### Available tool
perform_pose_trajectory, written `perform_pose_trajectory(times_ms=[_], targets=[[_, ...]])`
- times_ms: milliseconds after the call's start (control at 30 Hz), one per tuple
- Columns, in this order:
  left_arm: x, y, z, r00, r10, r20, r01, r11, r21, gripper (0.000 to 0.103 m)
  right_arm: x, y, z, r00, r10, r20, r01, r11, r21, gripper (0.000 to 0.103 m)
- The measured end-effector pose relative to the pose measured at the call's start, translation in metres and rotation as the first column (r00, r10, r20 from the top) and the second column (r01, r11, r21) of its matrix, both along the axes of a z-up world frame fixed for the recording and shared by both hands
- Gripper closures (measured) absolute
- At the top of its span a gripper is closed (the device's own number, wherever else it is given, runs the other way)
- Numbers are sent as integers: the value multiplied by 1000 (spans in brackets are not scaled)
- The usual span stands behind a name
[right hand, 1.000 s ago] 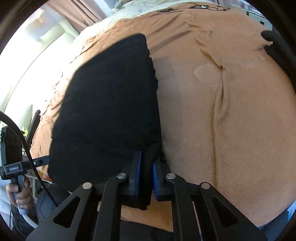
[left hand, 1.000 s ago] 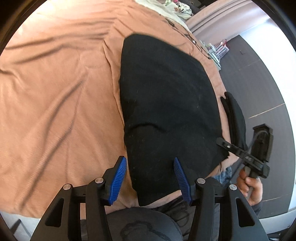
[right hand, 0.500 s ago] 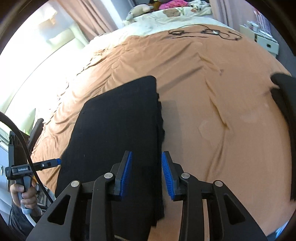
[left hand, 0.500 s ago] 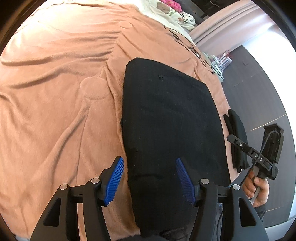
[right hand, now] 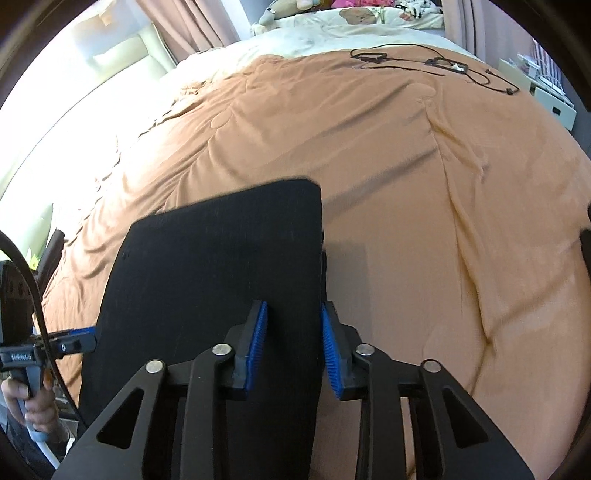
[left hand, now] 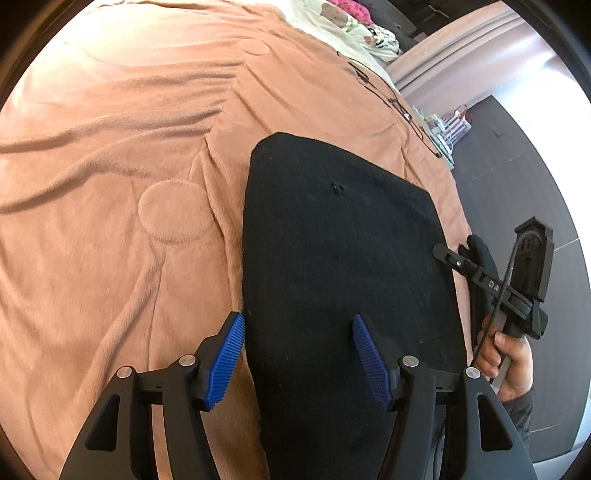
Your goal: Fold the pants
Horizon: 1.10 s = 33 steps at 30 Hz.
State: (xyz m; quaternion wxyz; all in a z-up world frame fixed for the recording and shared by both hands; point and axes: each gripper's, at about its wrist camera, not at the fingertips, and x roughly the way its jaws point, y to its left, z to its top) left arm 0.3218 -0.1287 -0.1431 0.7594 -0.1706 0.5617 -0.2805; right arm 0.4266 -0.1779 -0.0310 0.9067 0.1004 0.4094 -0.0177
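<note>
On the bed [right hand: 406, 177]: black pants [right hand: 221, 266], folded into a flat panel. A second ago my right tool [right hand: 291, 339] pinched their edge; its jaws have let go and now stand apart over it, gripping nothing. Left tool [left hand: 299, 354] open, empty. I judge this fold laid. Long axis runs away from me, toward the pillows.

A bed [right hand: 388, 155] covered by a rumpled orange-brown blanket [left hand: 110, 221] carries everything. The folded black pants [left hand: 332, 258] lie flat on the blanket near its front edge, and a second dark garment [left hand: 484, 254] lies just beside them at the bed's side edge. Farther back, thin black cables [right hand: 436, 66] lie on the blanket, near the pale bedding [right hand: 332, 33] with soft toys.
</note>
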Motion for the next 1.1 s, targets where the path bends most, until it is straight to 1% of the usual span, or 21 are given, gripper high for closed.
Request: perform_pose_trajectory(times_ms=[167,267,333,400,500,567,600,633,667,733,867,1000,1100], targets=[[11,-3,-3,1000,7,-10,-7,1000,-4,40,21,-3,-5,1000,-16,-7,16,1000,-12,84],[11,-6,-4,1000,8,-11,-8,1000,-7,40,30,-7,-12,999,-38,-13,38,999,-35,87],[11,-9,-2,1000,8,-5,-8,1000,-6,40,33,-11,-20,998,-56,-35,56,998,-8,87],[9,-10,-1,1000,6,1,-6,1000,1,40,33,-13,-24,998,-51,-38,52,999,12,87],[9,-10,-2,1000,2,-18,-3,1000,-2,40,27,-13,-18,999,-40,-32,41,999,24,87],[5,-7,-3,1000,0,-30,0,1000,-14,40,18,-17,-11,1000,-18,-15,19,997,74,86],[4,-6,-4,999,-2,-33,1,1000,-18,40,12,-19,-9,1000,-1,-14,3,995,101,84],[2,-5,-5,999,-4,-39,3,1000,-24,40,6,-20,-10,1000,19,-14,-17,992,129,76],[0,-3,-6,999,-5,-48,4,999,-34,40,1,-20,-11,999,34,-15,-32,989,148,58],[-3,-1,-7,999,-9,-54,7,999,-39,39,-9,-20,-16,998,65,-25,-59,982,181,36],[-11,1,-7,998,-26,-62,23,999,-43,37,-21,-28,-29,991,123,-60,-102,956,273,36],[-13,-3,-10,996,-42,-83,38,998,-47,36,-25,-40,-46,981,170,-98,-119,913,390,36],[-15,-5,-12,994,-54,-97,49,997,-58,36,-24,-47,-56,976,183,-114,-118,895,429,35]])
